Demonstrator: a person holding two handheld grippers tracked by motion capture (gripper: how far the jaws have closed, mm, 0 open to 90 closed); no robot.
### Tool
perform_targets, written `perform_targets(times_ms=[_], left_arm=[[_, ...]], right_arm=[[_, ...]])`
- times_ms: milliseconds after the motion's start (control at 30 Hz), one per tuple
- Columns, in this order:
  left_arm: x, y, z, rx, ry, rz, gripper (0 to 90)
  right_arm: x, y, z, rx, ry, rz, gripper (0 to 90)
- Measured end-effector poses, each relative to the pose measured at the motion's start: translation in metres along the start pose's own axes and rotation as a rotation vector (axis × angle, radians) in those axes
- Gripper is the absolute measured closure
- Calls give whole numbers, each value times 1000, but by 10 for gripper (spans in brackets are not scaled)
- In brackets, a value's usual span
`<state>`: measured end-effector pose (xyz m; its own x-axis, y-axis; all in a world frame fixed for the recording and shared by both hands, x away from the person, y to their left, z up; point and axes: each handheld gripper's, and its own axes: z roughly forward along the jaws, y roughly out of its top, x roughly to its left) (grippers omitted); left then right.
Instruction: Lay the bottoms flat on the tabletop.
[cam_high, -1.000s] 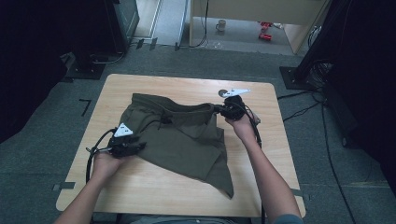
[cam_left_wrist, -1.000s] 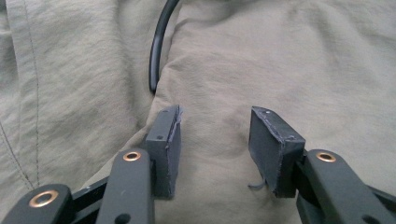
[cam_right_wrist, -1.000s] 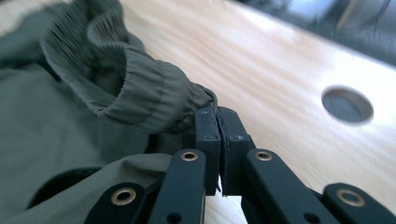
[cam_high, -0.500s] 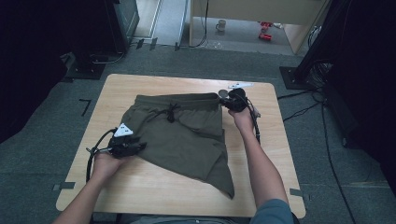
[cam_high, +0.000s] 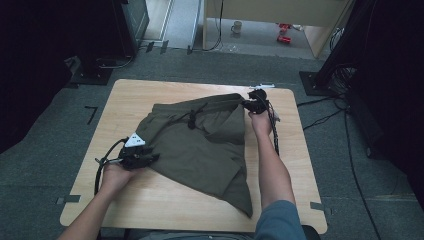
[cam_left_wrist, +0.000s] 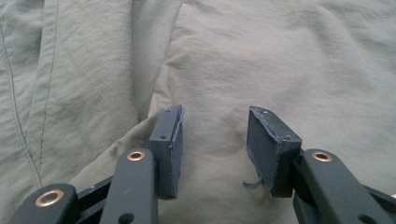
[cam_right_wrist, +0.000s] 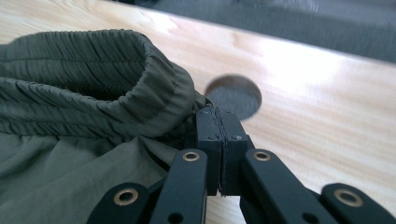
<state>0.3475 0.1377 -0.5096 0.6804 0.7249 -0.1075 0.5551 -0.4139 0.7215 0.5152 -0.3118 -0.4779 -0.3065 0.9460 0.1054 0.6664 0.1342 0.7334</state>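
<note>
Two grippers on the shorts (cam_high: 200, 145): my right gripper (cam_right_wrist: 218, 140) clamps the waistband (cam_right_wrist: 93, 93) corner, left gripper (cam_left_wrist: 219, 140) jaws apart over fabric; next I'd pinch there, likely spreading them flat

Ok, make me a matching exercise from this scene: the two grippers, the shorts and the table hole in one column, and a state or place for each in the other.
1. left gripper
2. right gripper
3. shorts
4. hole in the table

a. spread across the table
b. jaws apart over the cloth
c. just beyond the closed jaws
d. closed at the waistband end

Pairs: 1-b, 2-d, 3-a, 4-c
</note>
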Motion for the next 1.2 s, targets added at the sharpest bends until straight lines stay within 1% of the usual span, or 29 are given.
perform_targets(times_ms=[33, 100, 133, 167, 200, 300, 367, 500, 533, 600, 633, 700, 733, 767, 800, 833, 867, 900, 933, 967, 1033, 1067, 1100, 1167, 1200], left_arm=[[0, 0, 0, -1, 0, 0, 561], [-1, 1, 1, -2, 1, 3, 561], [-1, 1, 2, -1, 3, 6, 561], [-1, 1, 2, -1, 3, 6, 561], [-1, 1, 2, -1, 3, 5, 561], [-1, 3, 2, 4, 8, -2, 560], [-1, 5, 2, 4, 9, -17, 560], [-3, 9, 0, -24, 10, -17, 560], [-4, 10, 0, -31, 11, -17, 559], [-5, 13, 0, -41, 12, -14, 558], [-5, 15, 1, -43, 15, -8, 555], [-6, 20, 4, -45, 17, 4, 546], [-6, 24, 6, -48, 15, 4, 537], [-6, 27, 7, -50, 9, 1, 537], [-6, 32, 10, -46, 4, 1, 533], [-7, 36, 12, -43, 1, 0, 530], [-9, 43, 16, -39, -3, 15, 530], [-9, 43, 16, -39, -3, 15, 530], [-12, 48, 19, -35, -3, 34, 530], [-12, 48, 19, -35, -3, 34, 531], [-14, 49, 22, -24, -3, 45, 532], [-14, 49, 25, -14, -3, 55, 533], [-14, 49, 25, -14, -3, 55, 533], [-14, 49, 26, -13, 1, 67, 532], [-13, 50, 26, -10, 3, 66, 531]], right_arm=[[-2, 0, 1, 1, -8, 1, 884], [-3, 1, 1, -22, -36, 10, 850], [-6, 2, -2, -55, -35, 36, 758], [-6, 2, -2, -55, -35, 36, 758], [-7, 3, -5, -59, -29, 53, 739], [-7, 2, -10, -57, -21, 41, 740], [-4, -2, -15, -65, -9, 21, 740], [2, -12, -22, -59, 24, 8, 743], [3, -15, -24, -50, 24, 2, 743], [5, -20, -29, -52, 20, -14, 743], [6, -22, -32, -48, 24, -12, 743], [6, -25, -40, -60, 31, -10, 743], [6, -29, -49, -59, 53, -8, 737], [6, -29, -49, -59, 53, -8, 737], [6, -31, -51, -60, 62, -6, 732], [7, -38, -57, -72, 77, -17, 733], [8, -41, -60, -67, 82, -21, 734], [8, -41, -60, -67, 82, -21, 734], [9, -47, -66, -73, 84, -35, 740], [9, -47, -66, -73, 84, -35, 740], [12, -53, -72, -72, 90, -39, 746], [15, -60, -78, -71, 99, -49, 747], [15, -60, -78, -71, 99, -49, 747], [18, -67, -82, -62, 108, -64, 746], [20, -70, -84, -58, 116, -67, 746]])
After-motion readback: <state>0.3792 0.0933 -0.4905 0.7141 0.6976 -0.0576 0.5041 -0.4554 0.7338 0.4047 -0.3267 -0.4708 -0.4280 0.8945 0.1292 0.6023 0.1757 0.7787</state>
